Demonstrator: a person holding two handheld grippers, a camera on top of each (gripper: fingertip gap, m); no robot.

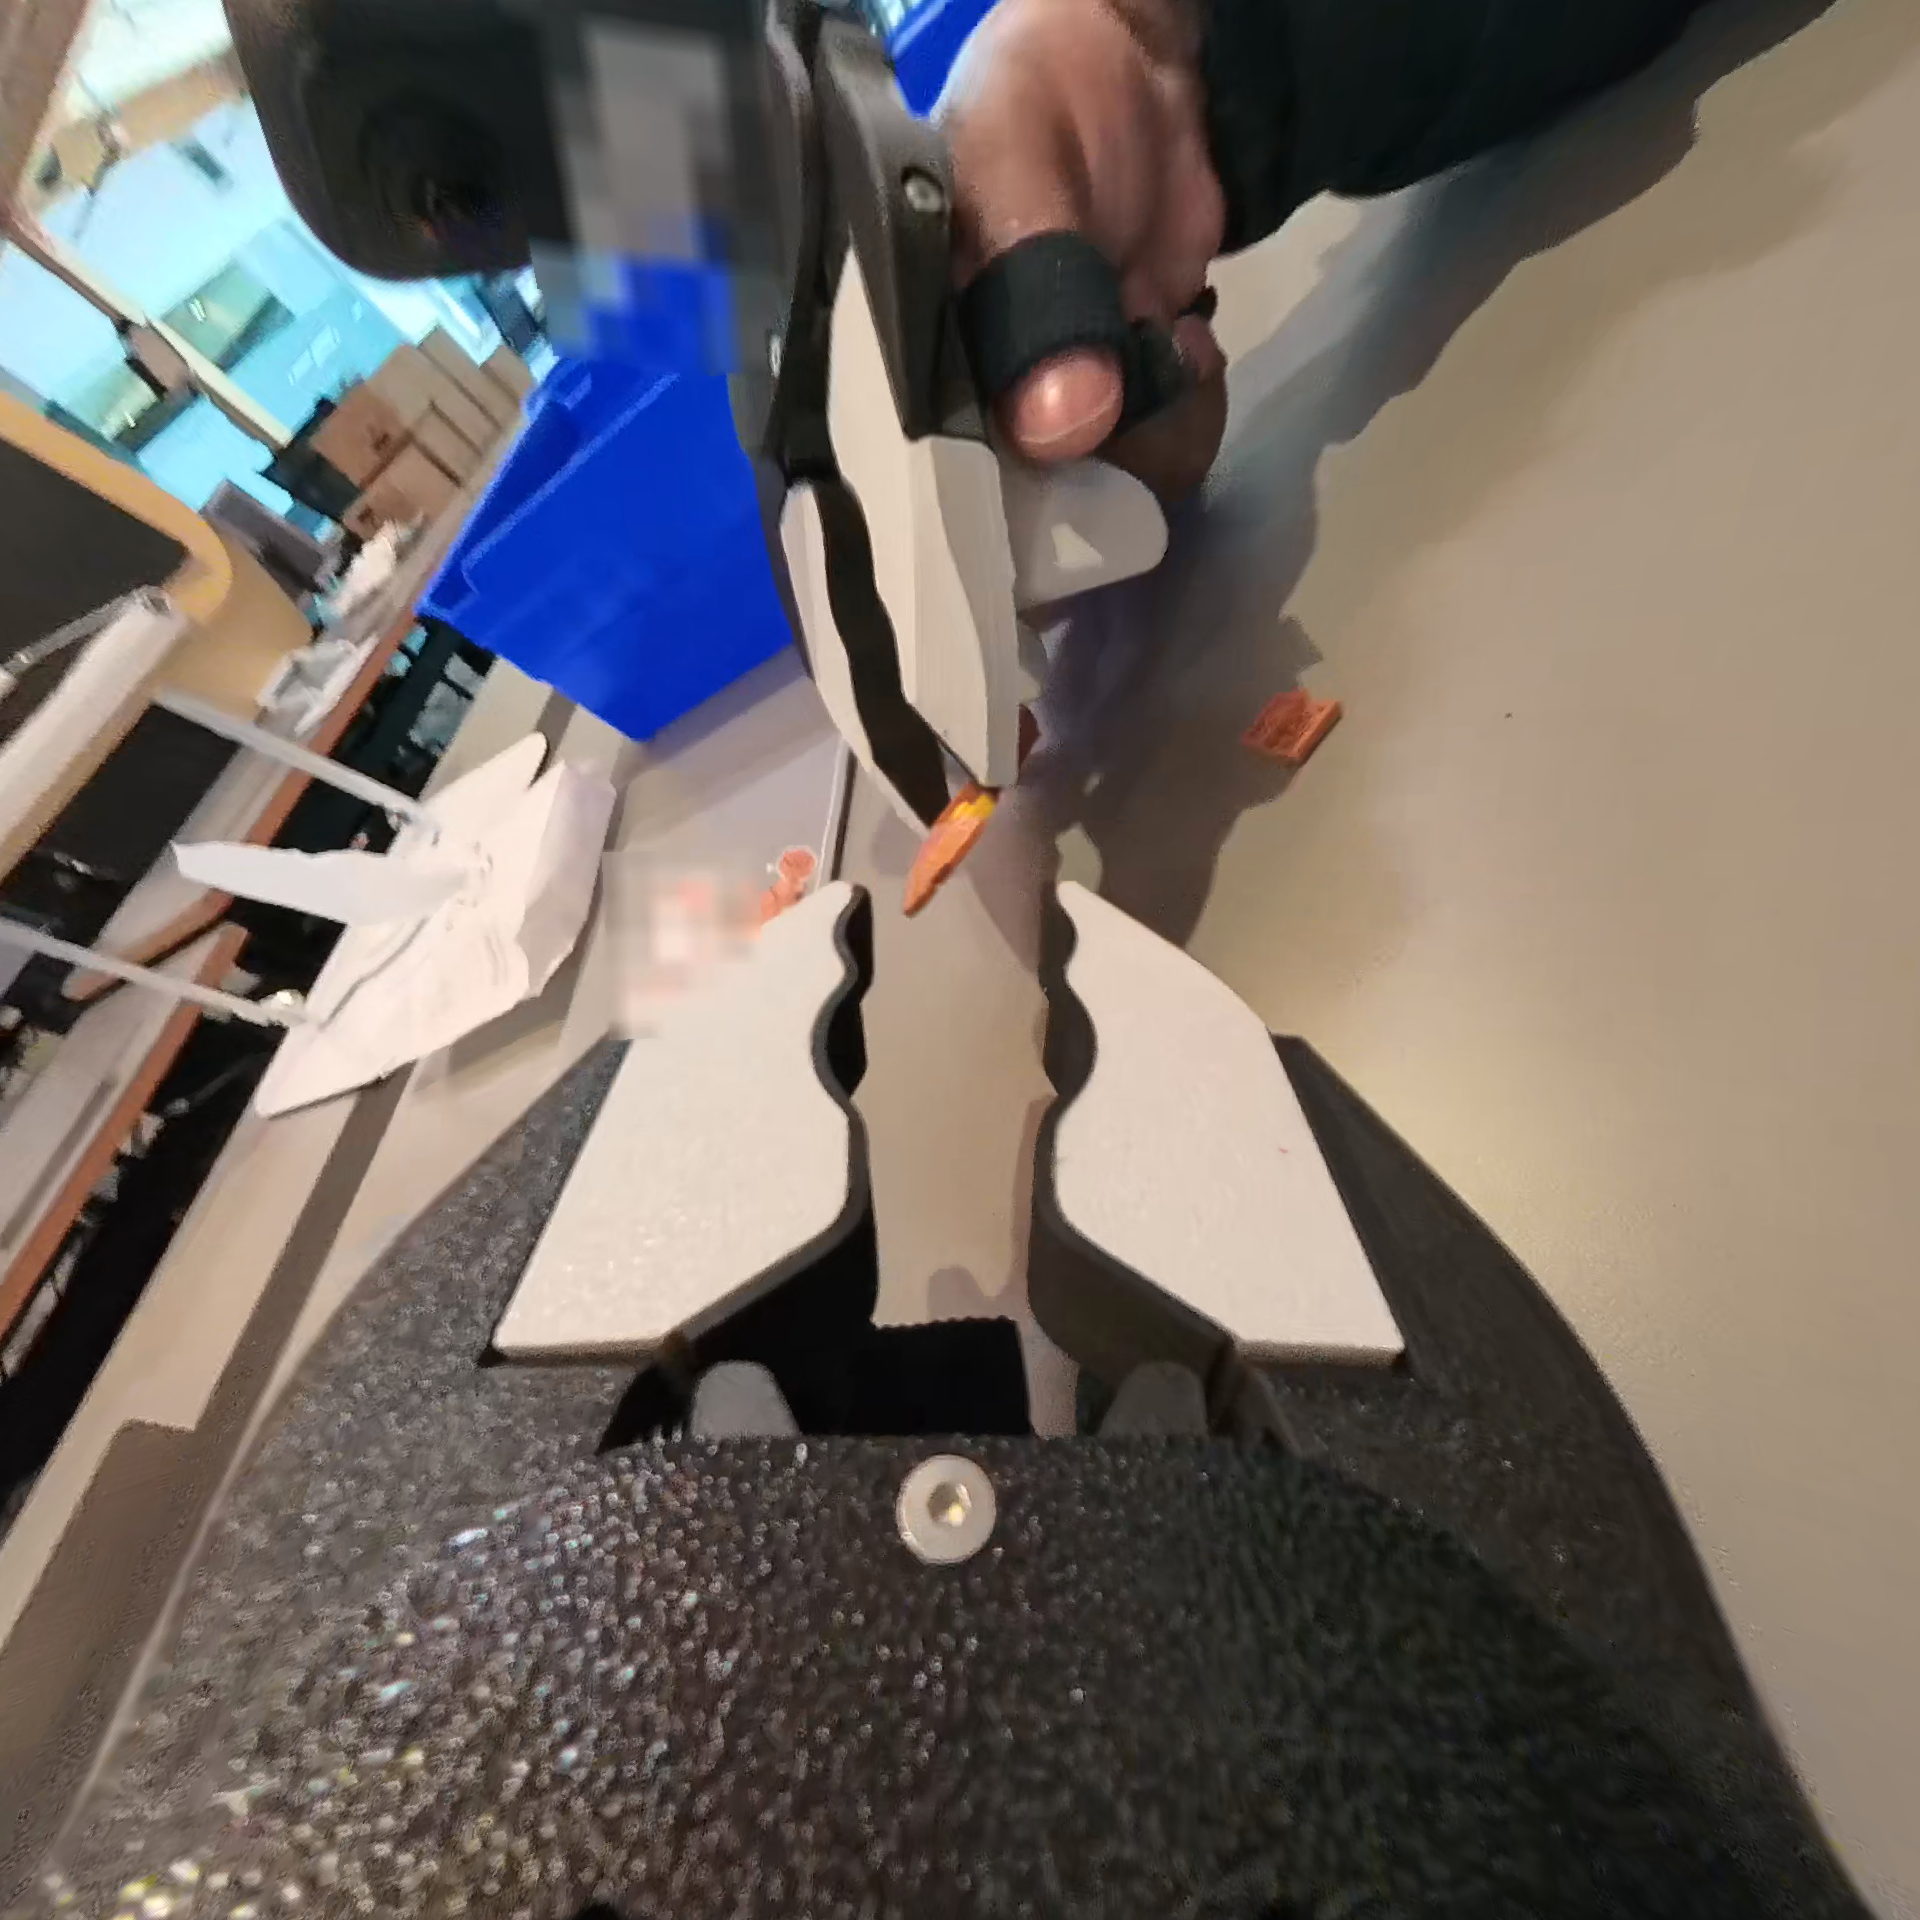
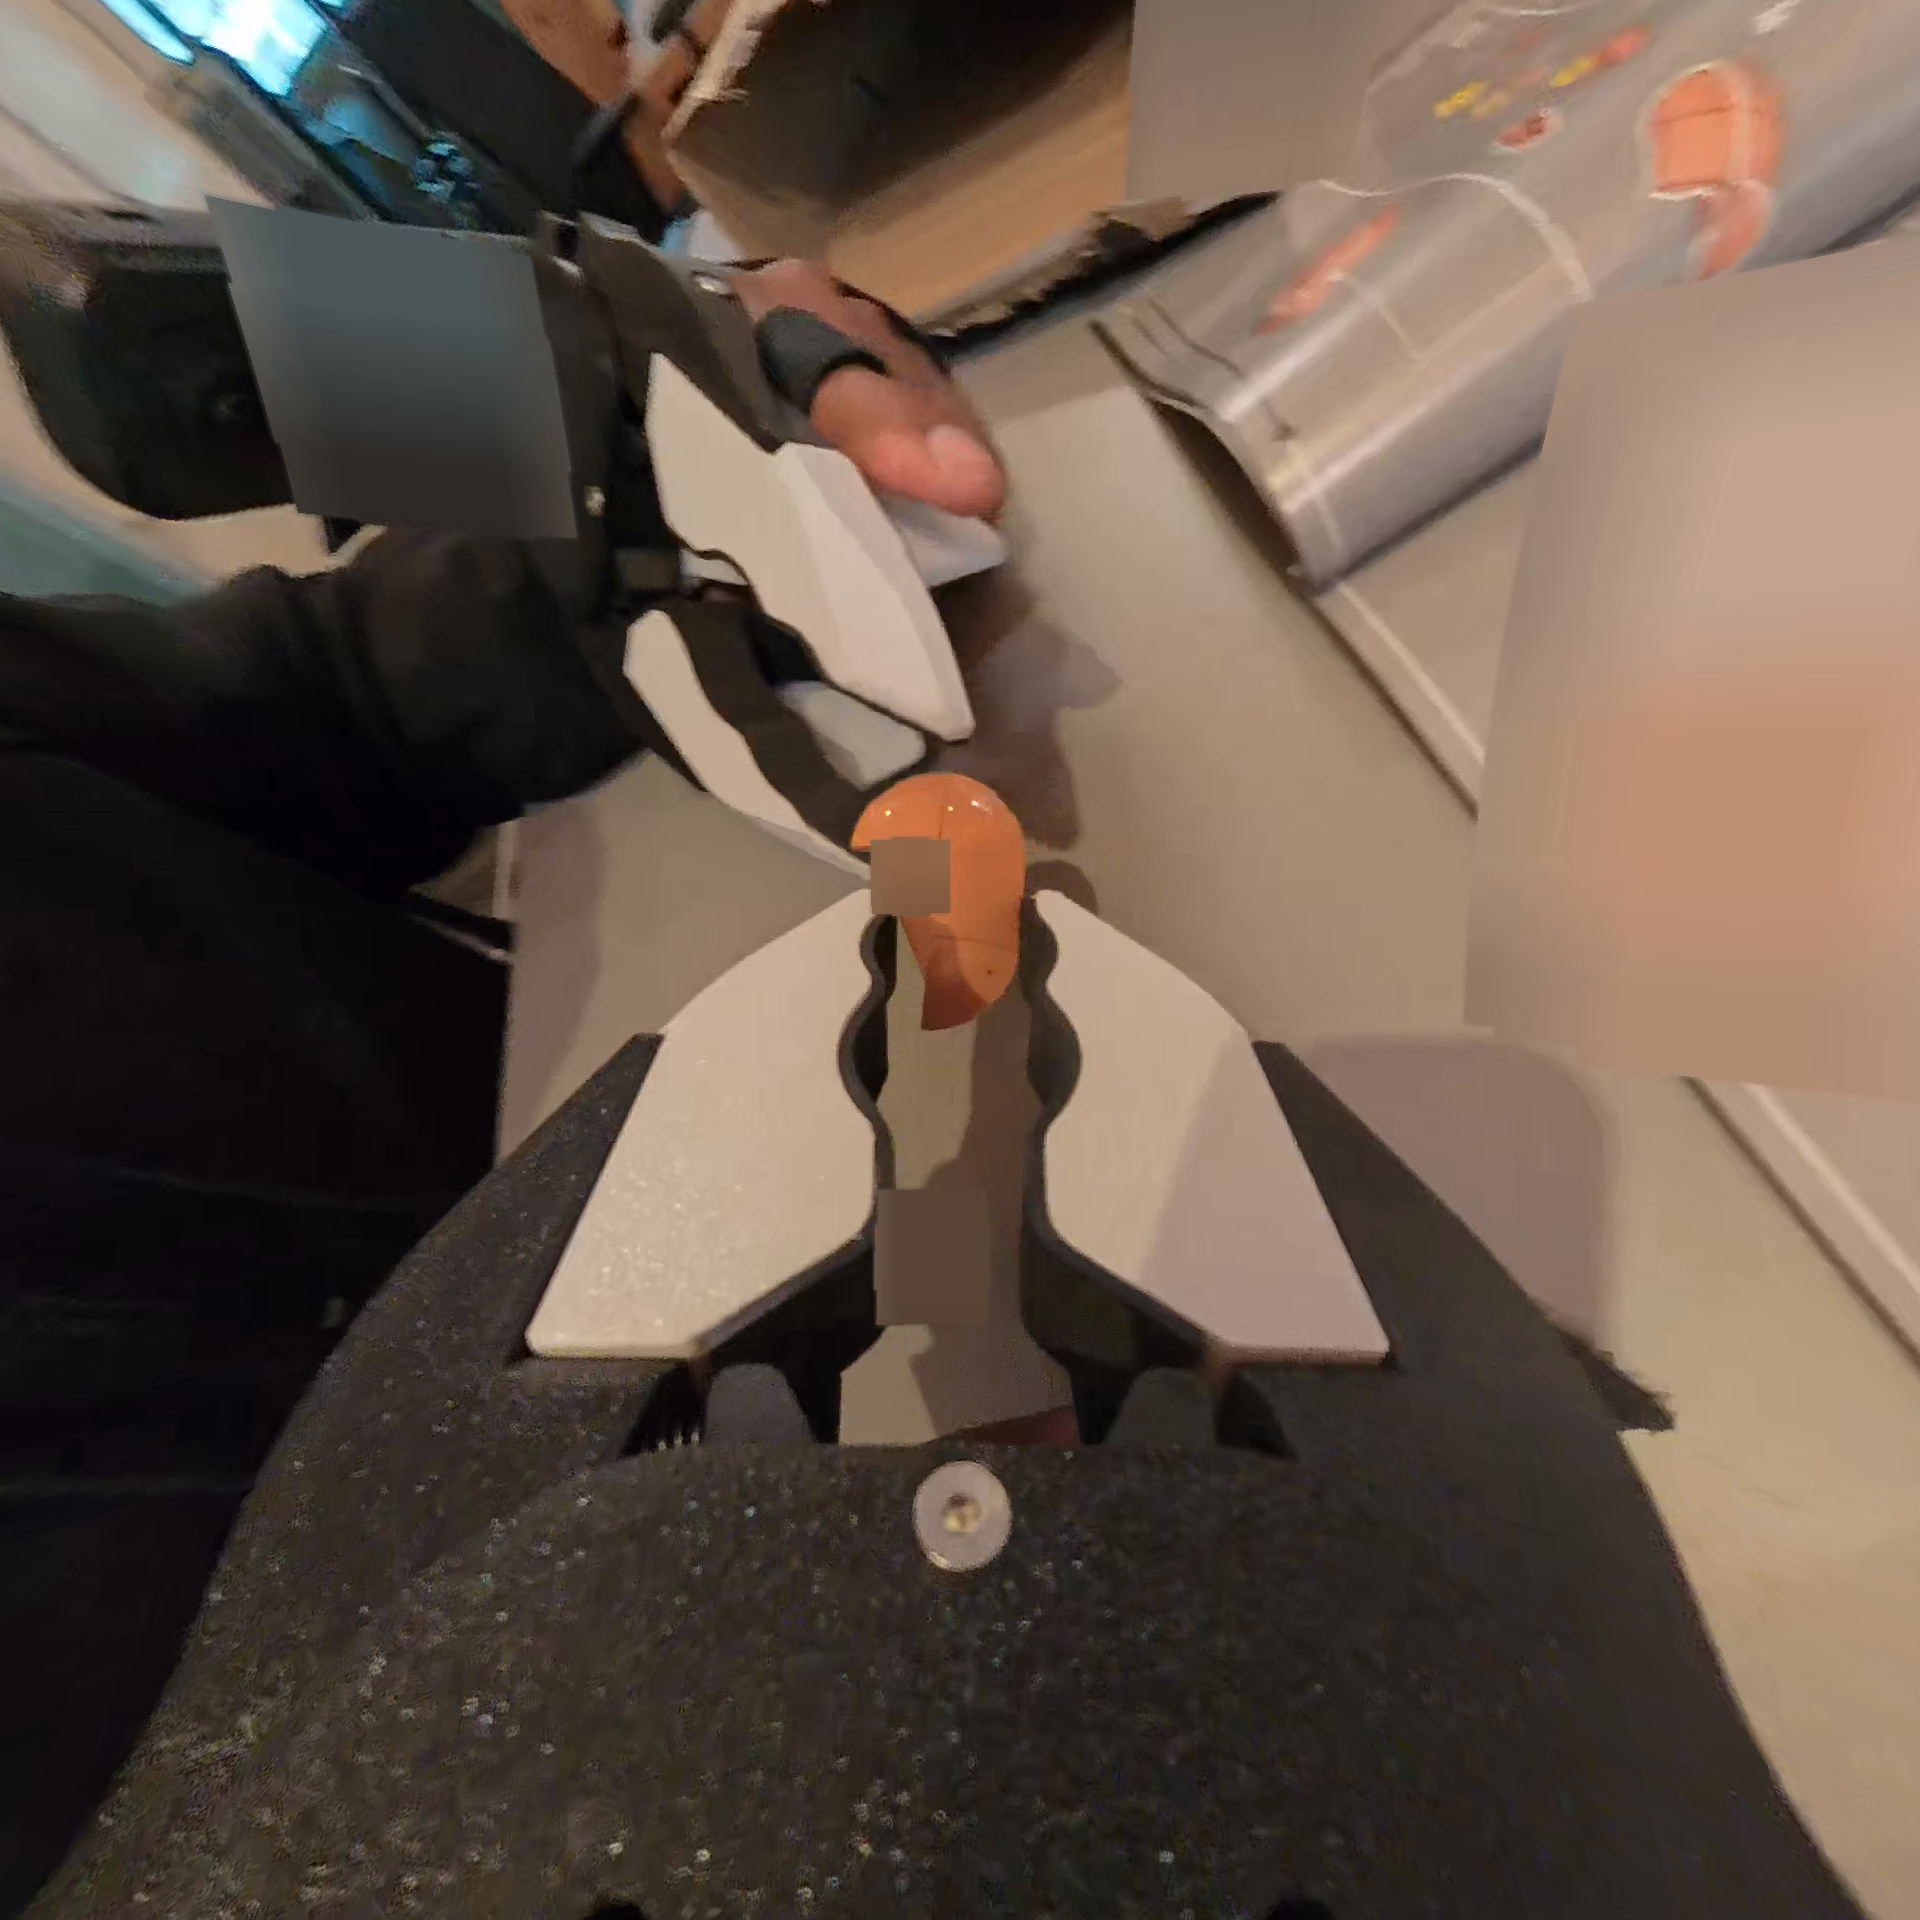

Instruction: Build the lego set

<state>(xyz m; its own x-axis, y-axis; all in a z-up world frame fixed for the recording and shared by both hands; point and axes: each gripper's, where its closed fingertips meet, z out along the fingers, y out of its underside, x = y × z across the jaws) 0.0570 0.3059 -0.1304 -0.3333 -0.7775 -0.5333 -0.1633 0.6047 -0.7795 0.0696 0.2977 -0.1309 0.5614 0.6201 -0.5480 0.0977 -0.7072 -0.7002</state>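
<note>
My right gripper (image 2: 956, 909) is shut on a small glossy orange curved piece (image 2: 982, 935) and holds it above the beige table (image 2: 1195, 831). The left wrist view shows the same: the right gripper (image 1: 977, 779) comes down from above, with the orange piece (image 1: 945, 842) pinched at its tips and hanging free. My left gripper (image 1: 958, 899) is open and empty. Its fingertips sit just below and on either side of the piece's lower end without touching it. In the right wrist view the left gripper (image 2: 899, 790) is open just behind the piece.
A small flat orange tile (image 1: 1294, 727) lies on the table to the right. A blue bin (image 1: 623, 551) and crumpled white paper (image 1: 468, 914) are at the left. A clear plastic bag with orange parts (image 2: 1507, 260) and a cardboard box (image 2: 883, 104) lie beyond. Less than 4 cm separates the two grippers' tips. The small flat orange tile (image 1: 1294, 727) is about equally far from each gripper, around 9 cm.
</note>
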